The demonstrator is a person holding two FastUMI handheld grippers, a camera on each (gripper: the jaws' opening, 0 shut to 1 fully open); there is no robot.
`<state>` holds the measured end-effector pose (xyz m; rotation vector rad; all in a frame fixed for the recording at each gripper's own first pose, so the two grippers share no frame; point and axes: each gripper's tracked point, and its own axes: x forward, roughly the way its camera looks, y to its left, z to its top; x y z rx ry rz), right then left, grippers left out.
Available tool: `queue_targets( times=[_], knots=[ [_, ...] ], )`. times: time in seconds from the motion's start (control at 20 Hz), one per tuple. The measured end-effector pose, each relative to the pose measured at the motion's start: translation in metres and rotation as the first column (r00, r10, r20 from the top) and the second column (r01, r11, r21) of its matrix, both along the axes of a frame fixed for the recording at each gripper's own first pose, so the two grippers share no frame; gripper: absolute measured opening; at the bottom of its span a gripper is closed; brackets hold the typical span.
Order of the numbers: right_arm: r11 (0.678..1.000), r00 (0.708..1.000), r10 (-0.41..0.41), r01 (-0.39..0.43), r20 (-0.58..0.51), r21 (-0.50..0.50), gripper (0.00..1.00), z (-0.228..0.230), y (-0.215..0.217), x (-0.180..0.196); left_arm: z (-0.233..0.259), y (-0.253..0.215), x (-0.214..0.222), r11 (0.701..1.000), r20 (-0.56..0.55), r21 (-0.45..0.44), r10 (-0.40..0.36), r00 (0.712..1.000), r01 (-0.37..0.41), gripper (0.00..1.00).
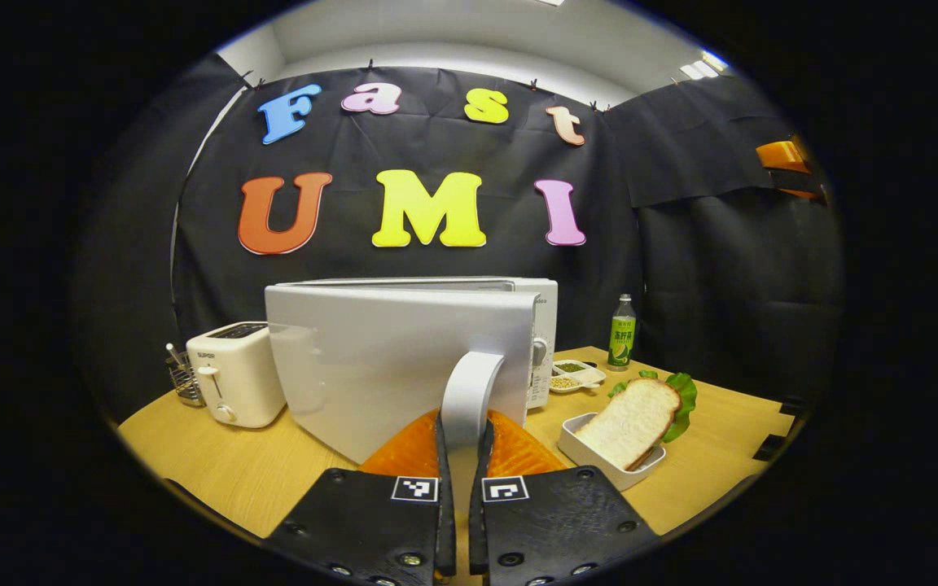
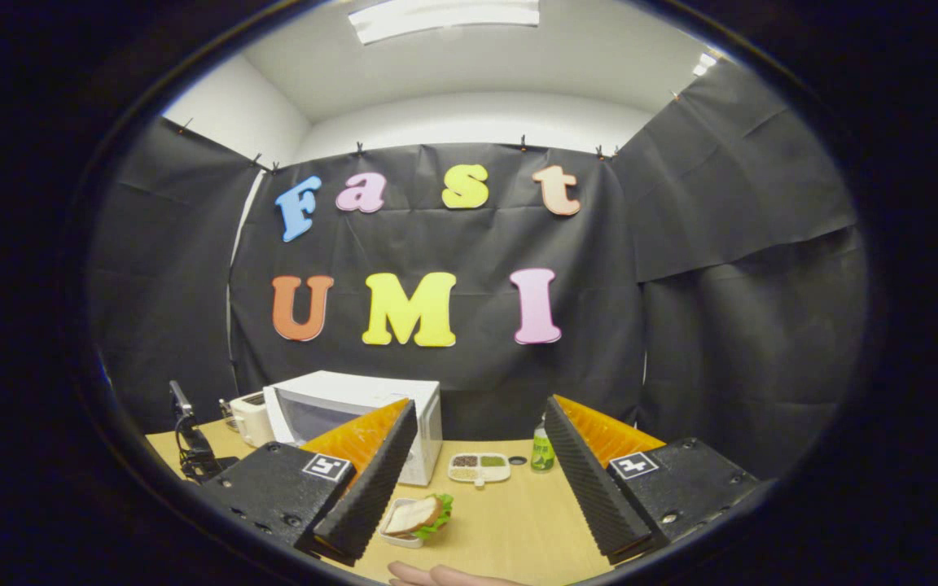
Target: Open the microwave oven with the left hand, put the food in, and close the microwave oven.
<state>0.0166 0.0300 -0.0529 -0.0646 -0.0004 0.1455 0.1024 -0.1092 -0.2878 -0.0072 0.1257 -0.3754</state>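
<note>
While clamped on the door handle (image 1: 469,391) of the microwave (image 1: 404,358), swings the door open, needs a wider pull leftward, with sandwich tray (image 1: 611,452) waiting right of left gripper (image 1: 461,456), right gripper (image 2: 477,472) wide, empty.

Our left gripper (image 1: 462,443) is pinched tight, fingers nearly meeting. Our right gripper (image 2: 473,480) hangs wide open, gripping nothing.

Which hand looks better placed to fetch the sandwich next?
The right. Its tongs are open and free above the table, with the sandwich in its dish just below them. The left tongs are shut on the microwave door handle, holding it.
</note>
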Motion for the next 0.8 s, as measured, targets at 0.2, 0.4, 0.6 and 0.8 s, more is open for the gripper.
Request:
queue_targets(
  times=[0.2,0.4,0.6,0.8],
  knots=[
    [0.998,0.998,0.063,-0.063,-0.03,-0.015,1.0,-0.009,0.029,-0.012,0.0,0.081,-0.043,0.988,0.026,0.09,0.123,0.992,-0.125,0.19],
    [0.995,0.996,0.077,-0.08,-0.055,-0.061,1.0,-0.021,0.04,-0.01,0.012,0.144,-0.082,0.958,0.02,0.097,0.271,0.962,-0.271,0.86],
    [0.994,0.995,0.069,-0.075,-0.075,-0.076,0.92,-0.023,0.046,0.005,0.043,0.162,-0.099,0.943,0.018,0.06,0.327,0.945,-0.328,0.96],
    [0.992,0.99,0.08,-0.09,-0.112,-0.084,1.0,-0.03,0.052,0.025,0.076,0.156,-0.099,0.942,0.03,0.007,0.335,0.942,-0.335,0.96]
  ],
)
